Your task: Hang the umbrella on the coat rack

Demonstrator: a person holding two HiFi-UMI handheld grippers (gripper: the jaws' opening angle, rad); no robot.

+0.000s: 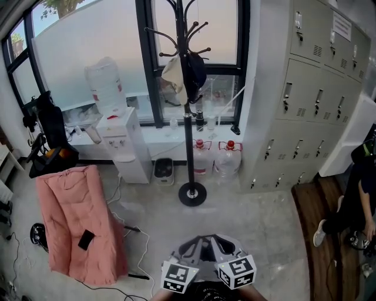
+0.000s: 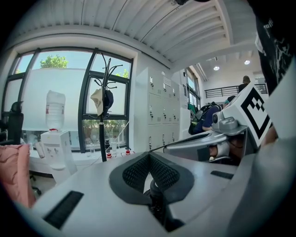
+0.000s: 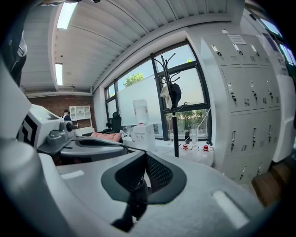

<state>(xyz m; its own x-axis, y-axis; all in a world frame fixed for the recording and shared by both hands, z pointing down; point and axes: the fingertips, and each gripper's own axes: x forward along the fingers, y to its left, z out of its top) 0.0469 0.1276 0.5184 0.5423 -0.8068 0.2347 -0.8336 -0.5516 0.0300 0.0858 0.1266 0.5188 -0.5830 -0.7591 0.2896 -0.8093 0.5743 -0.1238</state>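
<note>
Black coat rack (image 1: 187, 147); pink lounger (image 1: 70, 217); grey lockers (image 1: 311, 117); white water dispenser (image 1: 120, 147).

Daylight pours through tall black-framed windows (image 1: 100, 47) on the far wall. Grey lockers (image 1: 311, 100) line the right side. A water dispenser (image 1: 117, 147) stands at the sill, with jugs (image 1: 228, 161) under the window and a pink lounger (image 1: 79, 229) on the pale floor (image 1: 252, 223). The ribbed white ceiling (image 3: 120, 32) carries strip lights (image 3: 64, 14).

coat rack (image 1: 188, 147): black metal, glossy
lockers (image 1: 305, 94): grey painted metal, matt
chair cover (image 1: 76, 217): pink cloth, soft
water dispenser (image 1: 120, 144): white plastic, smooth
floor (image 1: 247, 223): grey, smooth
</note>
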